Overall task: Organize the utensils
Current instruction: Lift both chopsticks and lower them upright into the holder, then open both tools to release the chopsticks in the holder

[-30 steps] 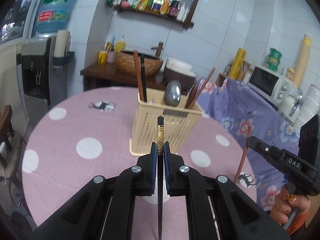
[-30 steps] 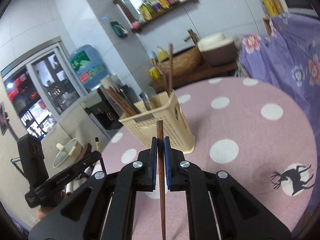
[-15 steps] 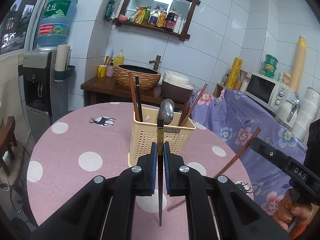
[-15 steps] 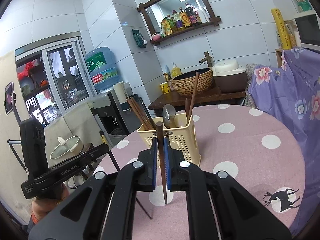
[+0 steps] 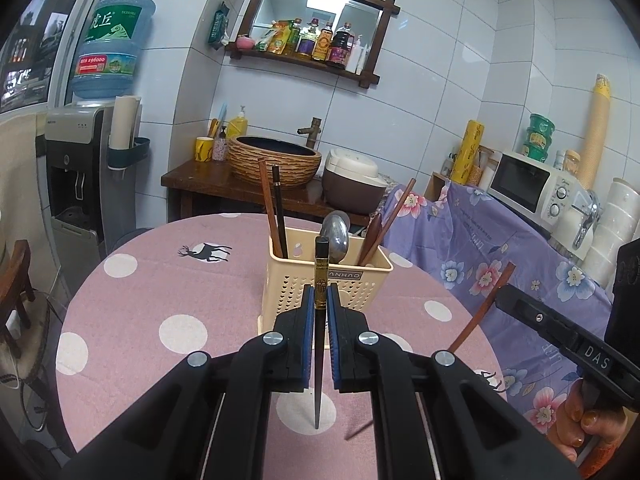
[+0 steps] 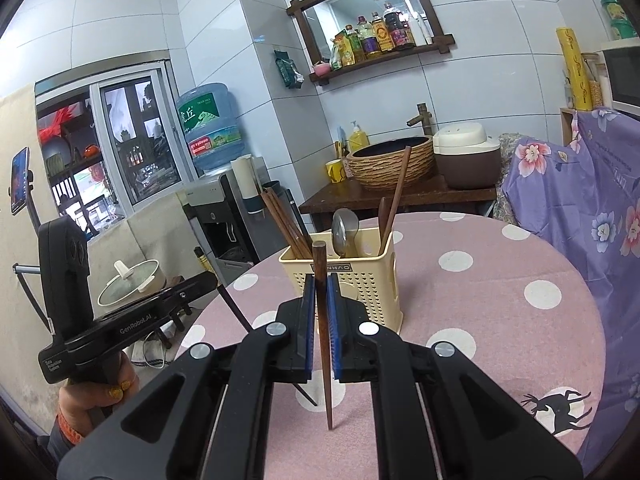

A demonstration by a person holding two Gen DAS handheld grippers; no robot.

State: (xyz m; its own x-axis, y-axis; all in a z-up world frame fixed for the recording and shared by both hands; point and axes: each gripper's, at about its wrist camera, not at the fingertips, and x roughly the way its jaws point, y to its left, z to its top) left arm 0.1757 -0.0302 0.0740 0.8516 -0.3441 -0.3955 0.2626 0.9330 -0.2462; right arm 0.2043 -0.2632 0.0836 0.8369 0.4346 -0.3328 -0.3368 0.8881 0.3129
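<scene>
A cream plastic utensil holder [image 5: 326,284] [image 6: 352,280] stands on the pink dotted table [image 5: 140,280]. It holds several chopsticks [image 5: 272,216], a metal spoon [image 5: 336,232] and a wooden spoon [image 5: 374,228]. My left gripper [image 5: 320,292] is shut on a black chopstick [image 5: 320,320] with a gold band, held upright in front of the holder, tip just above the table. My right gripper [image 6: 320,284] is shut on a brown chopstick [image 6: 322,320], also upright before the holder. The right gripper shows in the left wrist view [image 5: 500,300]; the left gripper shows in the right wrist view [image 6: 216,278].
A side table with a woven basin [image 5: 274,160] and rice cooker [image 5: 350,184] stands behind. A purple floral cloth [image 5: 500,248] lies right, a water dispenser [image 5: 80,160] left. A wooden chair [image 5: 16,280] is at the left edge.
Both grippers tilted up and drew back a little from the holder. Each chopstick has gone from leaning to standing upright, tips near the table.
</scene>
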